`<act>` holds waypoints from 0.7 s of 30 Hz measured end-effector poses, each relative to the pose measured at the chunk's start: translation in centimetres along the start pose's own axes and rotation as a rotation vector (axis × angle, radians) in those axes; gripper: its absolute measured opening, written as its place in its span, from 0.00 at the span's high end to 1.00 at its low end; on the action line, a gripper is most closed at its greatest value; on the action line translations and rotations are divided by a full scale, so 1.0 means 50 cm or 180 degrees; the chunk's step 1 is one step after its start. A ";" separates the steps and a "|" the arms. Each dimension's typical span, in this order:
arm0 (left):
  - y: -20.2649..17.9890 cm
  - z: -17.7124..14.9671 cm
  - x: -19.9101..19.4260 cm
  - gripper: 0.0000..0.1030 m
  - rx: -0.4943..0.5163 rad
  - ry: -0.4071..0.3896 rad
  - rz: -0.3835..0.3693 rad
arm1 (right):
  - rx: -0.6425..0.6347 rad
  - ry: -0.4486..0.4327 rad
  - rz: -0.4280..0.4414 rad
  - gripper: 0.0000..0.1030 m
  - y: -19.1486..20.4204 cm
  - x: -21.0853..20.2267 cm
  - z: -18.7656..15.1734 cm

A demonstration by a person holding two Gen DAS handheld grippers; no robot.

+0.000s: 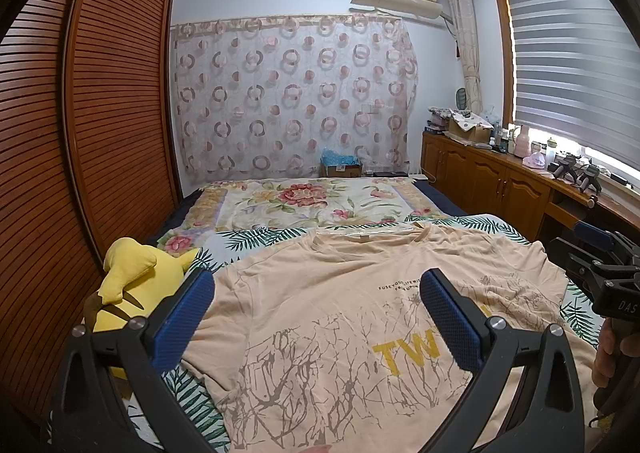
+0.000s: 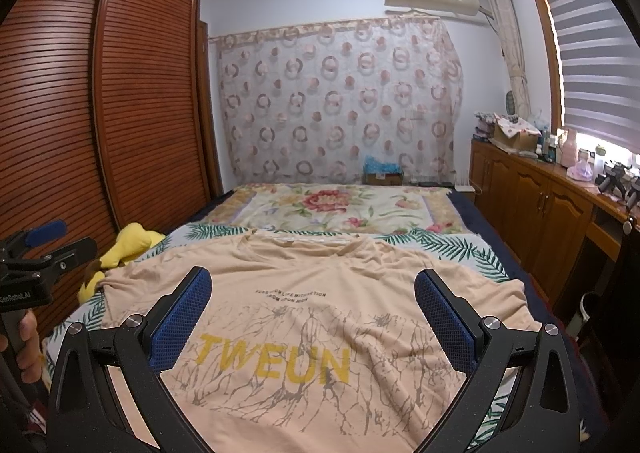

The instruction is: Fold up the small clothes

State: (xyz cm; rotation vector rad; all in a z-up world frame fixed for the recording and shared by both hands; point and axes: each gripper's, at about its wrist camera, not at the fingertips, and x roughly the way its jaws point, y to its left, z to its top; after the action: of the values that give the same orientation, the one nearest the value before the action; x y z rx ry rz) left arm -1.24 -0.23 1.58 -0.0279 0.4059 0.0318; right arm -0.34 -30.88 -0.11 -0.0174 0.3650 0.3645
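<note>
Lying face up on the bed [image 2: 448,249], collar away, the peach T-shirt [image 2: 304,317] is spread but rumpled. Left gripper [image 1: 316,313] and right gripper [image 2: 312,309] hover wide open, empty. Best to pinch both sleeve edges together, folding inward evenly.
</note>
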 end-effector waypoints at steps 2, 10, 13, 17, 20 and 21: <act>-0.001 0.004 -0.005 0.00 0.0000 -0.0007 0.0002 | 0.0000 -0.0001 -0.0001 0.00 0.000 0.000 0.000; -0.001 0.004 -0.005 0.00 -0.0008 0.0004 -0.0017 | -0.0003 0.0005 0.0009 0.00 -0.008 -0.008 0.004; 0.007 0.004 0.001 0.00 -0.0024 0.0041 0.0000 | -0.0029 0.0103 0.0065 0.00 0.001 0.003 0.016; 0.019 -0.009 0.016 0.00 -0.0023 0.0091 0.0100 | -0.0065 0.0253 0.0121 0.00 0.028 0.036 0.014; 0.033 -0.022 0.028 0.00 -0.0072 0.0166 0.0087 | -0.0067 0.0326 0.0157 0.00 0.037 0.054 0.001; 0.038 -0.031 0.035 0.00 -0.0072 0.0206 0.0104 | -0.0073 0.0354 0.0164 0.00 0.037 0.062 -0.012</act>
State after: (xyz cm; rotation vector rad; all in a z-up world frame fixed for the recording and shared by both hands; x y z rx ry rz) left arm -0.30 1.67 -0.55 -0.0447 0.4708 0.0680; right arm 1.52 -28.12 -1.67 -0.0509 0.4719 0.4198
